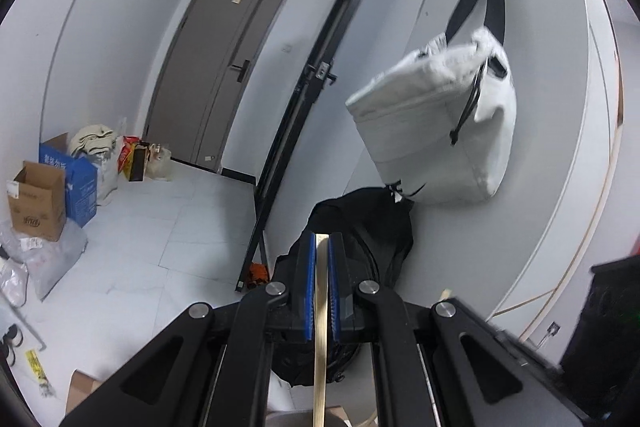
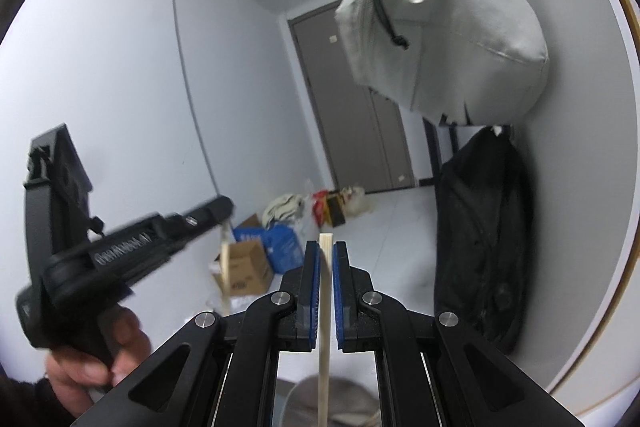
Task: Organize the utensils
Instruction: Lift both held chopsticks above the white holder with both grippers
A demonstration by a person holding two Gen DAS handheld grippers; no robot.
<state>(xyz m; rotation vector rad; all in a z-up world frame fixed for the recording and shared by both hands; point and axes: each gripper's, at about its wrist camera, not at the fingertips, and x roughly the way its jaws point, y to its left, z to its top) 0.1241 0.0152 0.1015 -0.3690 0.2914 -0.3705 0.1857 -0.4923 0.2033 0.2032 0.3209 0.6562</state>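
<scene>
My left gripper (image 1: 321, 239) is shut on a pale wooden chopstick (image 1: 320, 327) that runs down between its blue pads (image 1: 308, 291) and out of the bottom of the view. My right gripper (image 2: 326, 247) is shut on a second wooden chopstick (image 2: 324, 331), held upright between its blue pads (image 2: 338, 299). In the right wrist view the left gripper (image 2: 224, 215) shows at the left, blurred, held in a hand, with its chopstick (image 2: 225, 267) hanging below it. Both grippers are raised and point out into the room. A grey round container rim (image 2: 340, 387) shows below the right gripper.
A grey-white bag (image 1: 436, 131) hangs on the white wall to the right, with a black bag (image 1: 360, 247) under it. It also shows in the right wrist view (image 2: 444, 27). Cardboard and blue boxes (image 1: 52, 187) and bags lie on the tiled floor by a grey door (image 1: 216, 75).
</scene>
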